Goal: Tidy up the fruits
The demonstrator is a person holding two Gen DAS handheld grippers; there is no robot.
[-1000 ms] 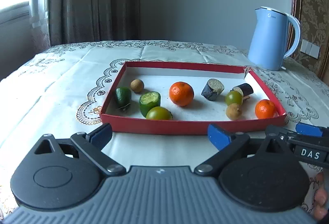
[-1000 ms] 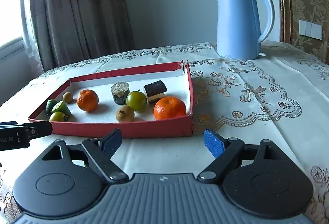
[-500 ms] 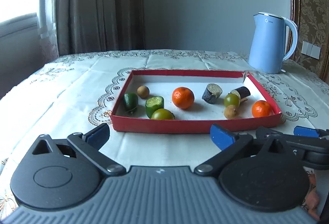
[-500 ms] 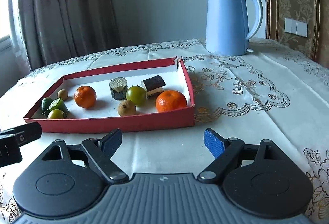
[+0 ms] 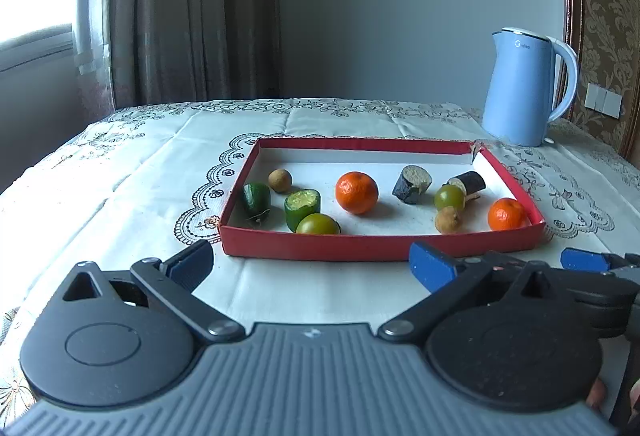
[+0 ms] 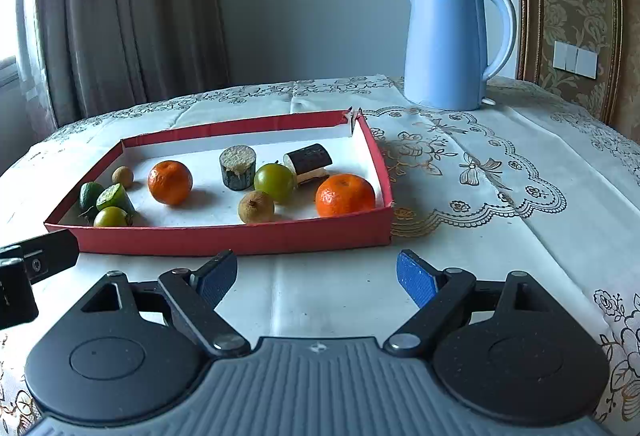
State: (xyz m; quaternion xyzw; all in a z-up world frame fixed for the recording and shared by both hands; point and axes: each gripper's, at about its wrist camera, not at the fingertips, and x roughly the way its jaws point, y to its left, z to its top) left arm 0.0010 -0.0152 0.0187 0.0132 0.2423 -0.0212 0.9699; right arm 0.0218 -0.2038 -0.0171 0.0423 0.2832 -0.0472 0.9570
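Observation:
A shallow red tray (image 5: pixel 376 246) (image 6: pixel 240 236) lies on the tablecloth with several fruits in it. Two tangerines (image 5: pixel 356 192) (image 5: pixel 507 214) show in the left wrist view, and again as tangerines (image 6: pixel 170 182) (image 6: pixel 345 195) in the right wrist view. Cut green pieces (image 5: pixel 302 205), a green round fruit (image 5: pixel 318 224), two small brown fruits (image 5: pixel 279 180) and two dark cut pieces (image 5: pixel 412 184) lie around them. My left gripper (image 5: pixel 310 266) stands open before the tray's near wall, nothing between its fingers. My right gripper (image 6: pixel 316 274) is open too, near the tray's right front corner.
A light blue kettle (image 5: pixel 524 88) (image 6: pixel 452 44) stands at the back right of the table. Curtains hang behind the table on the left. Bare embroidered cloth (image 6: pixel 500 180) stretches right of the tray. The left gripper's finger (image 6: pixel 40 256) shows at the right wrist view's left edge.
Both grippers have drawn back a little from the tray and tilted up, so the tray looks smaller and lower. Both stay open; no fruit has moved.

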